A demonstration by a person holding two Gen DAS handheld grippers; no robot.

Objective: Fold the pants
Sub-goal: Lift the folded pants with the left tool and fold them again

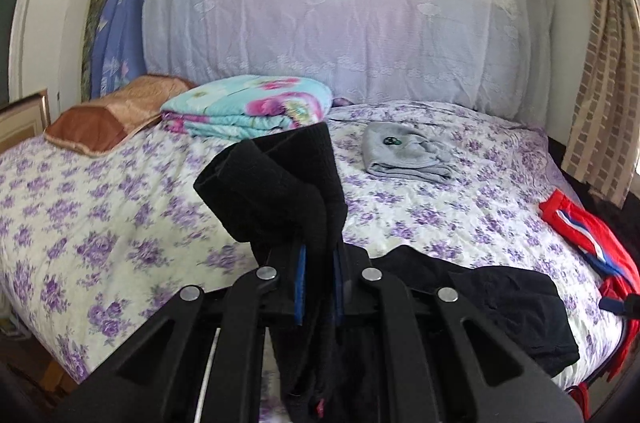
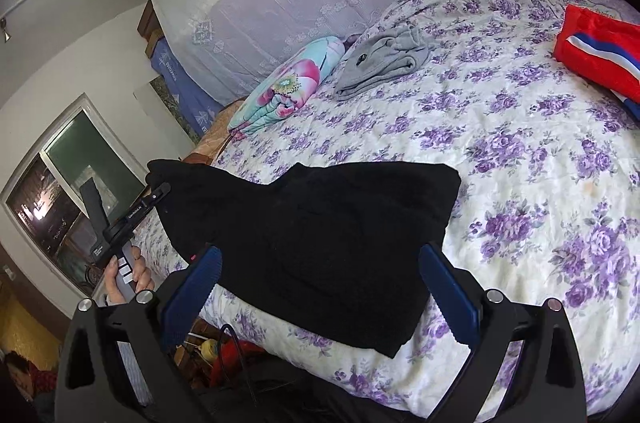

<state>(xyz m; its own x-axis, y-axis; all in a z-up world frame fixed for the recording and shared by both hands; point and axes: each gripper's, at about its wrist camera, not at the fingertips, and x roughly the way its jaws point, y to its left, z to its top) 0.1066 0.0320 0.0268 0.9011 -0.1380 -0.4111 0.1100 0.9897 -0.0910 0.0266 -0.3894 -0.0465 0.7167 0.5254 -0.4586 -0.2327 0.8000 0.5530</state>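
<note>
The black pants lie along the near edge of the bed, which has a purple-flowered sheet. My left gripper is shut on one end of the pants and holds it bunched above the sheet. From the right wrist view, that left gripper grips the pants' far left corner, and a hand holds its handle. My right gripper stands open over the pants' near part. Its blue pads are wide apart and press on nothing.
A folded grey garment lies mid-bed, and a red garment with white and blue stripes lies at the right edge. A flowered blanket and a brown pillow sit at the head. Beyond the near bed edge is floor clutter.
</note>
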